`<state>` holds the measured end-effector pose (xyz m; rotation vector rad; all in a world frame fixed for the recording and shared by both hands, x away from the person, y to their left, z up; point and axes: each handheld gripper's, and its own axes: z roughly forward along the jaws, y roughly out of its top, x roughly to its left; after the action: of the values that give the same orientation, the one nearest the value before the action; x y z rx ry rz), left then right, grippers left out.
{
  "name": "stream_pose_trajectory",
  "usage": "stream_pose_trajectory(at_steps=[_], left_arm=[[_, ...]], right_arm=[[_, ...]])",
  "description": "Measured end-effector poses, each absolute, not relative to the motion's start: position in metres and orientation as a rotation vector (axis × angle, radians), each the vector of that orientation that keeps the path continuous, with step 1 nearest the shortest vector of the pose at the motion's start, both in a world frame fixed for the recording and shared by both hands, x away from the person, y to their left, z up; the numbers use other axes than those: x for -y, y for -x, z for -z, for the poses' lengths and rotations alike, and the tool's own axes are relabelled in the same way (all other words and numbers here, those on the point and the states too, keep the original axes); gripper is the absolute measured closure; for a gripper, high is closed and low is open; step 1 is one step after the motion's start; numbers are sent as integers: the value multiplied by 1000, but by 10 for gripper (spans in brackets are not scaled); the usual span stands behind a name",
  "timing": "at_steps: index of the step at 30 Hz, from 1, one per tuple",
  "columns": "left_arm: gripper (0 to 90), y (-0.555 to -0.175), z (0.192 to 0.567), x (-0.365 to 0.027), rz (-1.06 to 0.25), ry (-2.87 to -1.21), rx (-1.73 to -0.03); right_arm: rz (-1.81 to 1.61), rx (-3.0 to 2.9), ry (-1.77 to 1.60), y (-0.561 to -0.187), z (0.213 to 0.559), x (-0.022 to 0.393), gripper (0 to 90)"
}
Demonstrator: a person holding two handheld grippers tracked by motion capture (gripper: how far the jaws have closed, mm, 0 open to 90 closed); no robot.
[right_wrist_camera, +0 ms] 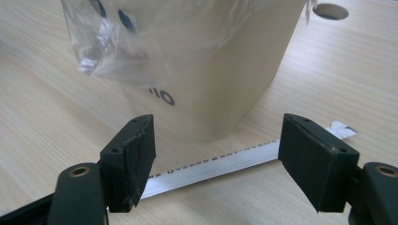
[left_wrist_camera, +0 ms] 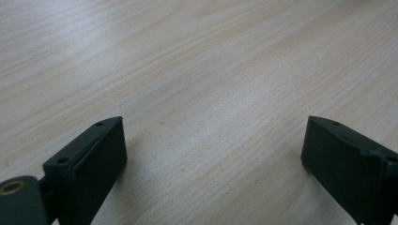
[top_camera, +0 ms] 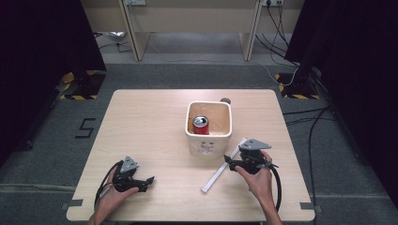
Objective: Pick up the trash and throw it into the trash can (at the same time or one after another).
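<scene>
A cream square bin (top_camera: 209, 138) stands mid-table with a red can (top_camera: 201, 124) inside it; a clear plastic bag (right_wrist_camera: 141, 42) hangs over its front wall (right_wrist_camera: 220, 84). A long white strip (top_camera: 224, 165) lies flat on the wood to the bin's right, and passes between the jaws in the right gripper view (right_wrist_camera: 220, 161). My right gripper (top_camera: 228, 163) is low over that strip, open, its jaws straddling it without touching. My left gripper (top_camera: 149, 180) rests near the table's front left, open over bare wood (left_wrist_camera: 213, 136).
The wooden table (top_camera: 150, 117) has a round cable hole (top_camera: 225, 100) behind the bin. Dark curtains, cables and stands ring the table on the floor. A desk frame stands at the back.
</scene>
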<state>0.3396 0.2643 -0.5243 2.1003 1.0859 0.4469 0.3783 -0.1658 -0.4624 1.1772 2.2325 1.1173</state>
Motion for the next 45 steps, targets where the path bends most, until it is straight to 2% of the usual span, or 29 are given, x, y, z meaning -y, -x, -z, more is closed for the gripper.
stream_pose_trajectory(at_steps=[30, 45], left_arm=[[64, -340, 524, -264, -446, -2101, -1086], [64, -340, 524, -264, -448, -2101, -1086]], right_arm=[[-949, -2224, -1279, -395, 508, 153, 287], [-906, -2173, -1384, -390, 502, 198, 339]])
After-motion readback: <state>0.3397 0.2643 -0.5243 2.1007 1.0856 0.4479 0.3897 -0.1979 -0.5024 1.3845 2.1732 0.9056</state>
